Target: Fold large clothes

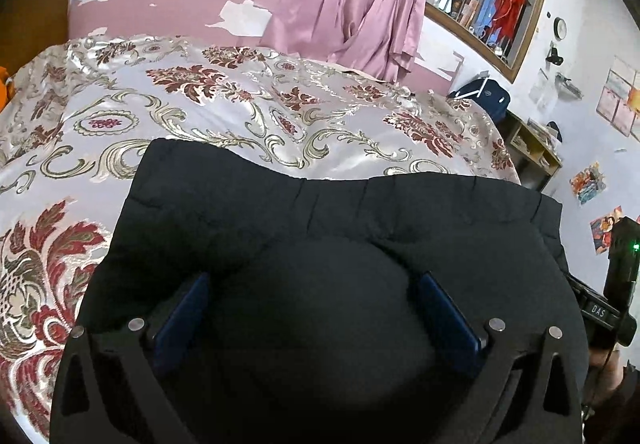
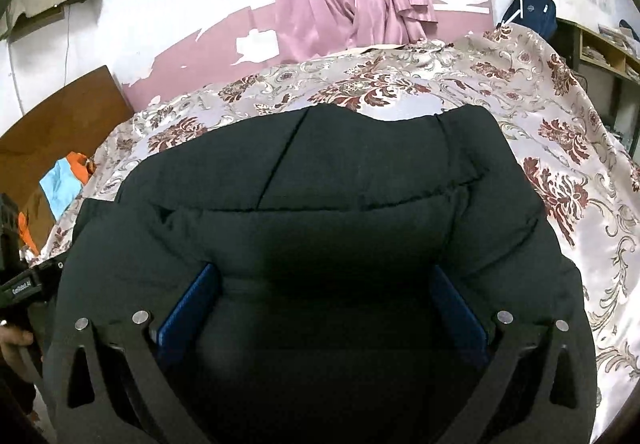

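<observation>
A black padded jacket (image 1: 332, 211) lies folded on the floral bedspread (image 1: 200, 111), filling the lower half of both views. My left gripper (image 1: 318, 296) hovers low over it, its blue pads (image 1: 184, 312) far apart and open, with a soft mound of jacket between them that neither pad presses. My right gripper (image 2: 324, 296) stands the same way over the jacket (image 2: 360, 179), its blue pads (image 2: 192, 304) wide apart and open. Quilted seams and a folded edge run across the jacket's far side. The right gripper's body (image 1: 616, 284) shows at the edge of the left wrist view.
The bedspread (image 2: 560, 147) stretches beyond the jacket to a peeling pink wall with pink curtains (image 1: 352, 3) and a barred window. A shelf (image 1: 532, 147) and a blue bag (image 1: 484, 91) stand at the right. A brown headboard (image 2: 60, 123) and orange-and-blue cloth (image 2: 64, 179) are left.
</observation>
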